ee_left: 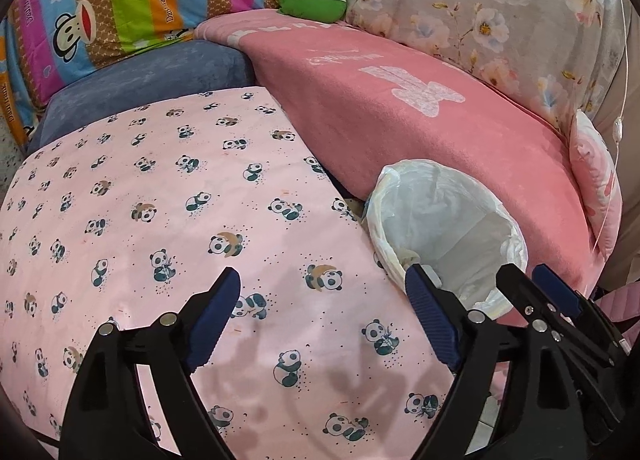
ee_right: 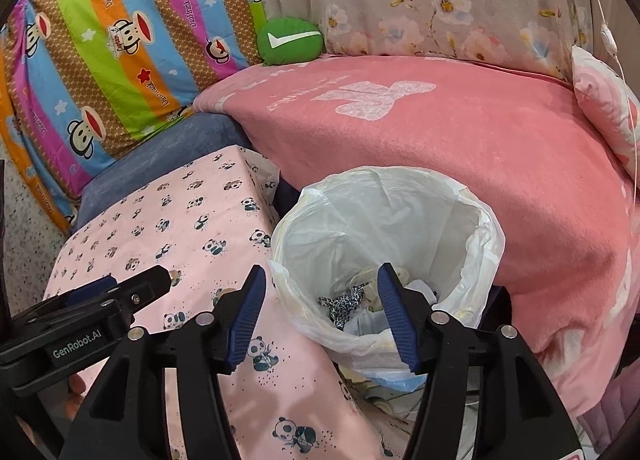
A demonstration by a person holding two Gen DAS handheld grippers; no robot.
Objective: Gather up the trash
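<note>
White plastic lines the trash bin (ee_right: 384, 244) at lower centre of the right wrist view, standing between the panda-print pink cloth (ee_right: 168, 228) at left and the coral blanket (ee_right: 460, 148) at right, with crumpled scraps (ee_right: 348, 306) at its bottom. Right gripper (ee_right: 322, 314) hangs over the near rim, jaws parted and empty. Left gripper (ee_left: 322, 320), at lower centre of its own view, spreads wide over the panda cloth, holding nothing.
</note>
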